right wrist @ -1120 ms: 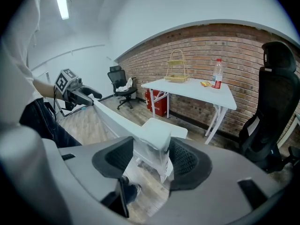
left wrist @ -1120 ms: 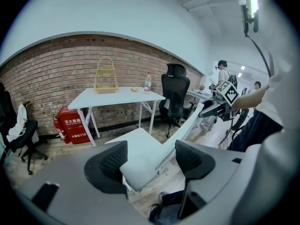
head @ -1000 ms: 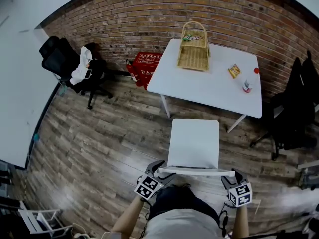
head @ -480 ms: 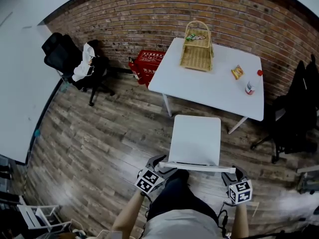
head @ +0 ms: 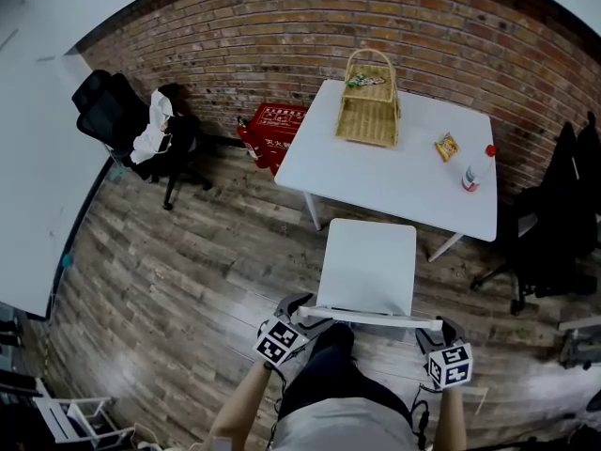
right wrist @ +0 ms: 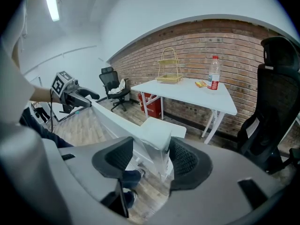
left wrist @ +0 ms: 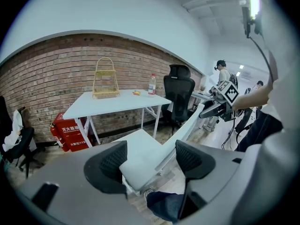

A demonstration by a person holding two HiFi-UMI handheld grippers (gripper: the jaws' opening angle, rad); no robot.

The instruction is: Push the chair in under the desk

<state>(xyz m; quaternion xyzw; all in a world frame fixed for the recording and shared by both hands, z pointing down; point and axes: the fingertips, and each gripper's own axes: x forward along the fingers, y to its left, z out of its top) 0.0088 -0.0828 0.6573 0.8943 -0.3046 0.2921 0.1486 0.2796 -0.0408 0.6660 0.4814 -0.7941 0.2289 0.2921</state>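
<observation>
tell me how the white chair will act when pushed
Probably stiff: the white chair looks rigid and should move as one piece. Likely light, given its thin seat and back. Pushed high at the backrest by the left gripper and right gripper, it may tip or catch on the plank floor.
</observation>
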